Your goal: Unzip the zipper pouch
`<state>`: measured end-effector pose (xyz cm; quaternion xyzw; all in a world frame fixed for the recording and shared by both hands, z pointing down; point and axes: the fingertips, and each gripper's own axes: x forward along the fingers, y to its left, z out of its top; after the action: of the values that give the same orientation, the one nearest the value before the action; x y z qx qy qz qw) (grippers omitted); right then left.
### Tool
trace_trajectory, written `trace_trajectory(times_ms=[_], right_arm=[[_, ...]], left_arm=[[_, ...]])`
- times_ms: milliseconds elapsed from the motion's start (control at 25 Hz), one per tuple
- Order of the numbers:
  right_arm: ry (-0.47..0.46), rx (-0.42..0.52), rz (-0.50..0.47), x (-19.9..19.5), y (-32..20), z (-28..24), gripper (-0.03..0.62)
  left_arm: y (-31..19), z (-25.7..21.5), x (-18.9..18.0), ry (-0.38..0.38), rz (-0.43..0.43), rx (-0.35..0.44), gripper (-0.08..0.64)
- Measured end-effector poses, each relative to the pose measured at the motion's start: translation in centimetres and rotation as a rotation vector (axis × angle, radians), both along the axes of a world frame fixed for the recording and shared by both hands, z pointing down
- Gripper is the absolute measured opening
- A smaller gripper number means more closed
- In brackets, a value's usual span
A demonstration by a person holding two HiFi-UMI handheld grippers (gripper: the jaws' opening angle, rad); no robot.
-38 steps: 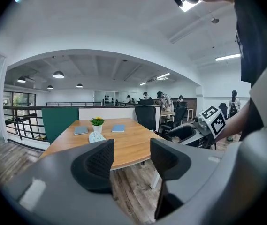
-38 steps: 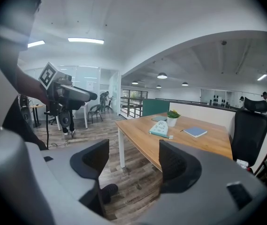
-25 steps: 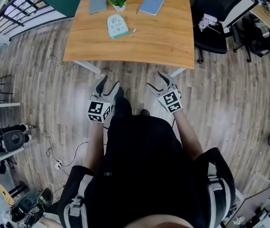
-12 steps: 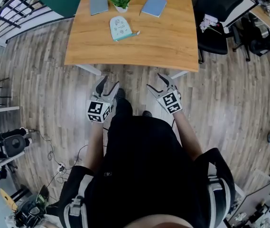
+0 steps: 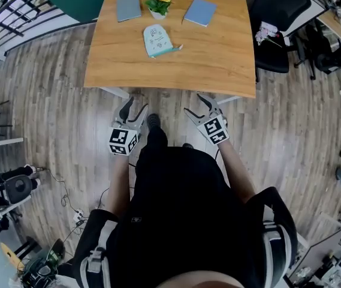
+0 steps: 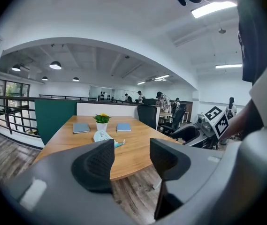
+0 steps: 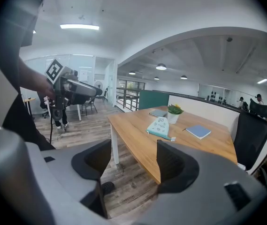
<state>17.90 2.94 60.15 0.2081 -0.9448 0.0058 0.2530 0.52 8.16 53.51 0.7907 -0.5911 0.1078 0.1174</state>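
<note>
Pouch [image 5: 157,41] lies upper centre on the surface [image 5: 218,59], well beyond our left tongs [image 5: 136,105] and right tongs [image 5: 194,103], both spread, empty; left seems nearer.

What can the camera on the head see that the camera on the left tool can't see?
Only the head view shows the person's black top, a shoe and the whole left tool from above. Only the left gripper view shows the ceiling lamps and people far back in the room. Both show the wooden table, the light blue pouch lying on it, the potted plant, the greyish notebook, the blue notebook and the right tool. Both tools are open and empty.
</note>
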Motion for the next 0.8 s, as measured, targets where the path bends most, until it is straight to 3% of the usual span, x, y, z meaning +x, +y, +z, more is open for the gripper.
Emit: trace_trajectory(times_ms=[800], right_arm=[[0.056, -0.016, 0.073, -4.3, -5.7, 0.5, 0.301]], left_arm=[[-8.2, 0.5, -4.9, 0.044, 0.080, -0.011, 0.230]])
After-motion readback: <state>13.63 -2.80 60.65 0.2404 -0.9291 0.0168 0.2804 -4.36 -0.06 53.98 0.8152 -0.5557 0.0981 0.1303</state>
